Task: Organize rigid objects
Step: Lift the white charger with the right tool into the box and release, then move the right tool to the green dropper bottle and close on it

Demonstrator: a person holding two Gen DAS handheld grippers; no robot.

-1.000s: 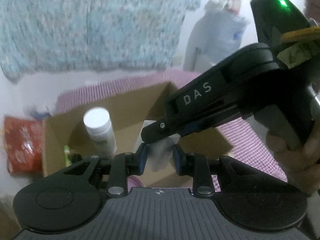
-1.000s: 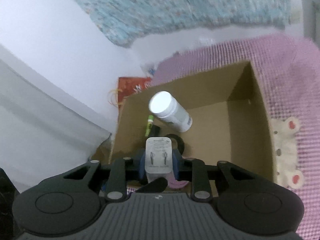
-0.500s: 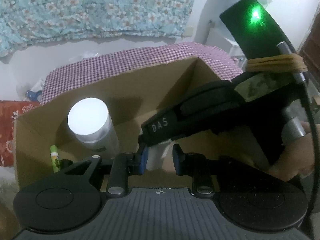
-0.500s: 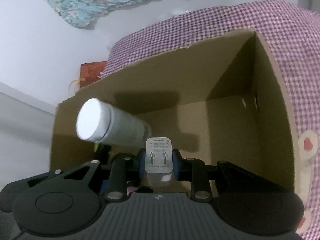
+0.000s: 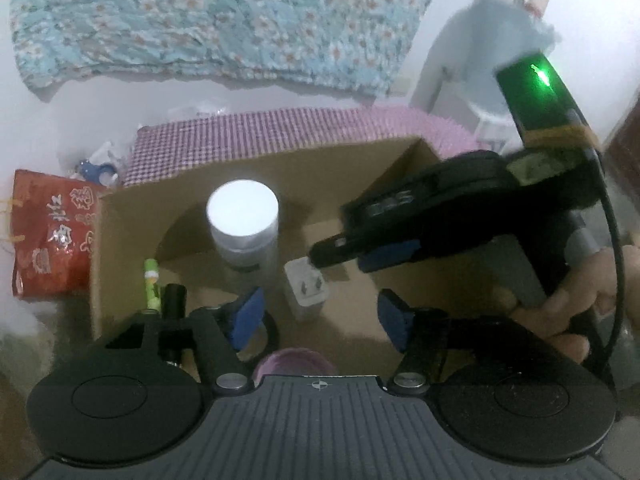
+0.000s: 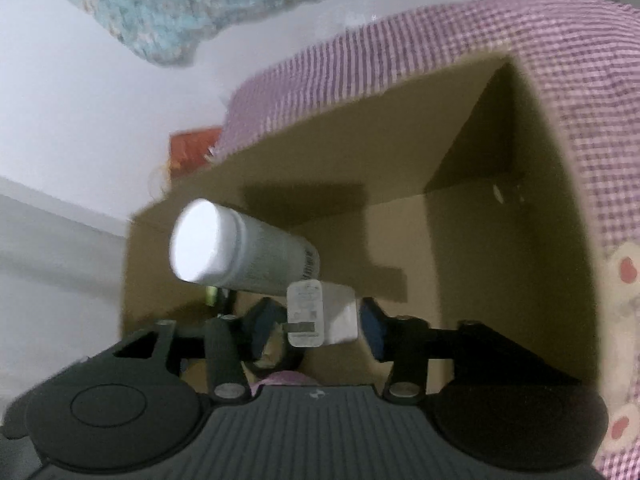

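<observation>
A white charger plug [image 6: 320, 314] sits tilted between the blue pads of my right gripper [image 6: 318, 322], whose jaws are opening; there is a gap on both sides and the pads do not press it. In the left wrist view the charger [image 5: 306, 290] rests on the floor of the cardboard box [image 5: 120, 216], just under the right gripper [image 5: 352, 254]. My left gripper [image 5: 320, 316] hovers over the box's near side with its jaws opening and nothing held. A white-capped bottle [image 5: 242, 220] stands in the box beside the charger.
A green tube [image 5: 151, 284], a black cylinder [image 5: 174, 304], a black ring [image 5: 269, 332] and a purple object [image 5: 296, 362] lie along the box's near-left side. The box rests on purple checked cloth [image 5: 248, 136]. A red packet [image 5: 52, 236] lies to the left. A hand [image 5: 576, 304] holds the right gripper.
Both grippers' jaws have spread apart. The right one has let go of the charger, which has tipped over sideways. The left view has pulled back from the box.
</observation>
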